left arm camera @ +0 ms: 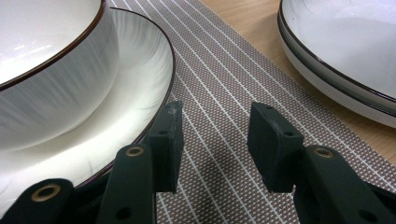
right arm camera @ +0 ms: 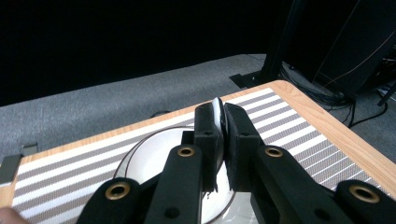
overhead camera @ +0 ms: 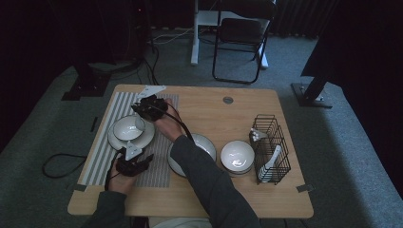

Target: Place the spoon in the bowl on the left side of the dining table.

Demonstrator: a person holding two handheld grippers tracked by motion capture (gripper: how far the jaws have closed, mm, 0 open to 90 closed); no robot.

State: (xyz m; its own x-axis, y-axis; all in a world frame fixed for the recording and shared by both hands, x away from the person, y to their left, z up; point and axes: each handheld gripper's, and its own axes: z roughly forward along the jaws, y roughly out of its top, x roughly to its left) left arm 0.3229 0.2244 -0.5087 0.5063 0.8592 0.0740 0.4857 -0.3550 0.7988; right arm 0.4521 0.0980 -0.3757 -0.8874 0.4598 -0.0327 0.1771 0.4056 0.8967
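Observation:
A white bowl [overhead camera: 126, 128] with a dark rim stands on a white plate [overhead camera: 114, 140] on the striped placemat [overhead camera: 100, 159]. My right gripper [overhead camera: 137, 112] hovers over the bowl's far right side, shut on a white spoon [overhead camera: 139, 123] that hangs down toward the bowl. In the right gripper view the spoon's [right arm camera: 217, 115] thin edge sits pinched in my right gripper [right arm camera: 222, 133], above the bowl [right arm camera: 149, 156]. My left gripper [overhead camera: 141, 158] is open at the plate's near right rim. Its view shows my left gripper [left arm camera: 212, 128] low over the placemat [left arm camera: 224, 88], left jaw beside the plate [left arm camera: 140, 70] and bowl [left arm camera: 46, 56].
A stack of white plates [overhead camera: 207, 144] lies at the table's middle, partly under the right forearm, and also appears as the plates [left arm camera: 345, 56]. A stack of bowls [overhead camera: 236, 156] sits to its right. A black wire basket [overhead camera: 272, 142] holds white spoons [overhead camera: 269, 164]. A chair stands beyond the table.

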